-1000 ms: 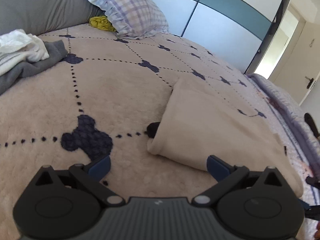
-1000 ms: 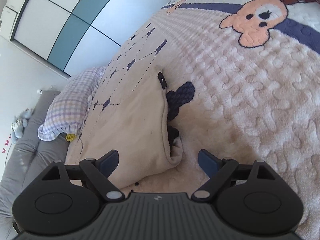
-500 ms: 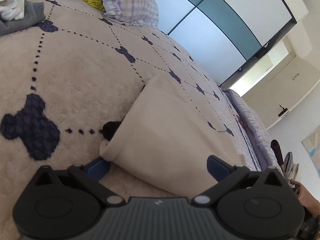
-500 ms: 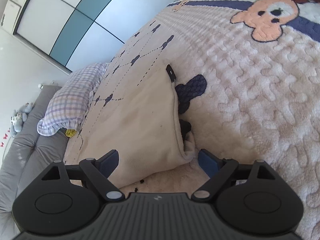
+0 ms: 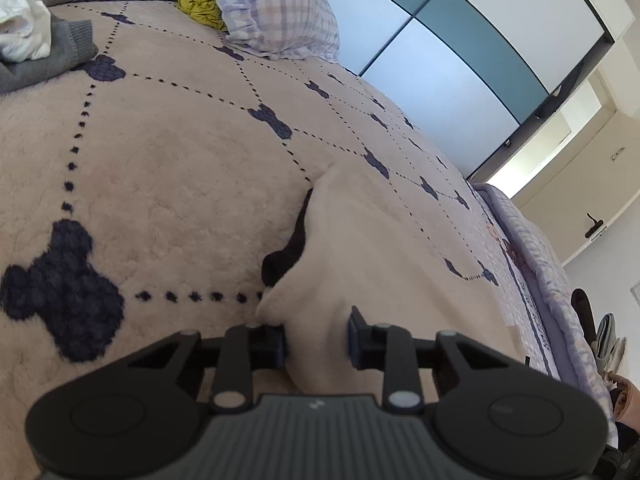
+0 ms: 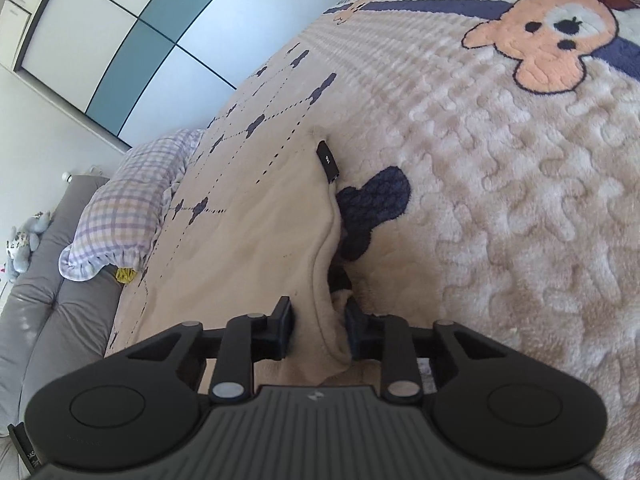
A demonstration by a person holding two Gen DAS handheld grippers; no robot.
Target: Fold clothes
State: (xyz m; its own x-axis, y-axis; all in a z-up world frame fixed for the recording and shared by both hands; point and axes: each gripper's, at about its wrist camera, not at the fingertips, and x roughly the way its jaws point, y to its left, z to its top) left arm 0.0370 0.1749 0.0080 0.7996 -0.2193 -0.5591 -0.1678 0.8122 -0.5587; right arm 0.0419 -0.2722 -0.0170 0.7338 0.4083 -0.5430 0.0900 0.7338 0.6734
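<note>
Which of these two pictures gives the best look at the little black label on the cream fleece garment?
The right wrist view. There the small black fabric label stands clear on the cream fleece garment's far edge, faint pale marks visible on it. The left wrist view shows the same garment and dark lining at its edge, but no label.

A big wardrobe [image 5: 460, 52] with blue and white doors stands by the bed [image 5: 168, 168]. A checked pillow [image 5: 280, 12] lies near it.
</note>
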